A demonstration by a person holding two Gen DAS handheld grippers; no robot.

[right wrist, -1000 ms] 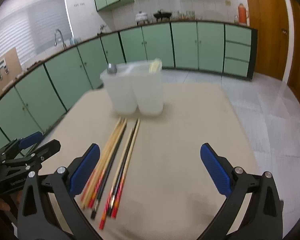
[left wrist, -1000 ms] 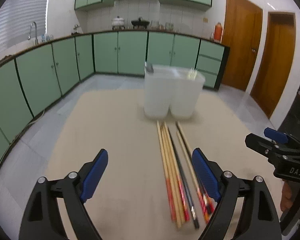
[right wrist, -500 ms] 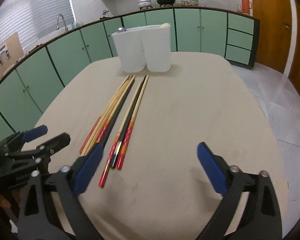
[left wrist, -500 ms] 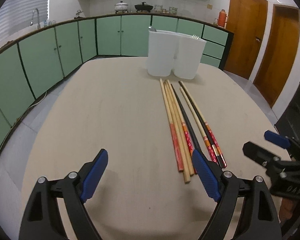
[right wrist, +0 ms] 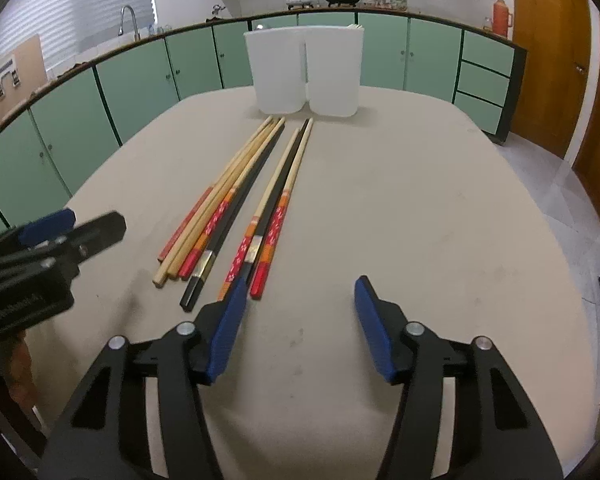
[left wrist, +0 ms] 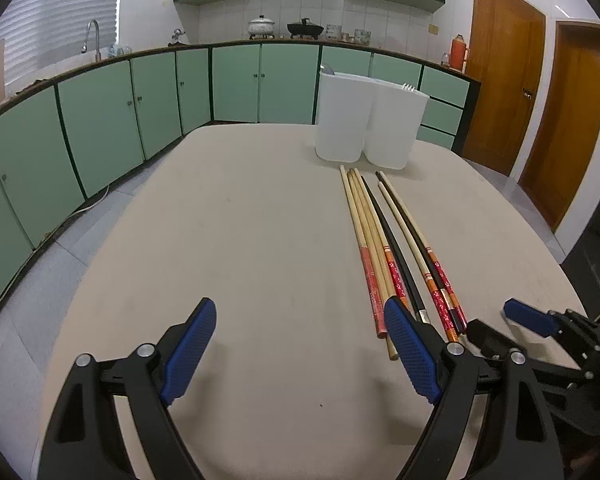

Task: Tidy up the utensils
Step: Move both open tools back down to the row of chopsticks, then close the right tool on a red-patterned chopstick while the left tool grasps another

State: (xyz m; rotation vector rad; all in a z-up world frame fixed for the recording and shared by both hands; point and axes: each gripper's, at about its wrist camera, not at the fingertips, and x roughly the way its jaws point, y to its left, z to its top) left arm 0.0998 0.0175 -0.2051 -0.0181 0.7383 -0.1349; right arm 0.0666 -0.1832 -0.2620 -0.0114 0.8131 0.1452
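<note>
A: What differs from a second ago?

B: Both views have pulled back from the two white plastic utensil holders [left wrist: 364, 124], which now stand further off at the far end of the beige surface [left wrist: 240, 240]. The blur is gone too. The whole row of long wooden and black chopsticks with red patterned ends [right wrist: 236, 200] now shows, lying flat with its tips just short of the holders.

A: And the left tongs?

B: The left tongs [left wrist: 300, 350] hover low over the near end of the surface, spread wide with nothing between the blue pads. The right pad [left wrist: 410, 350] sits in front of the chopsticks' near ends.

A: The right tongs?

B: The right tongs [right wrist: 300, 330] are likewise parted and empty, level with the surface, aimed toward the holders. The left blue pad [right wrist: 226, 330] is just beside the red ends of the chopsticks nearest it; whether it touches them, I cannot tell.
</note>
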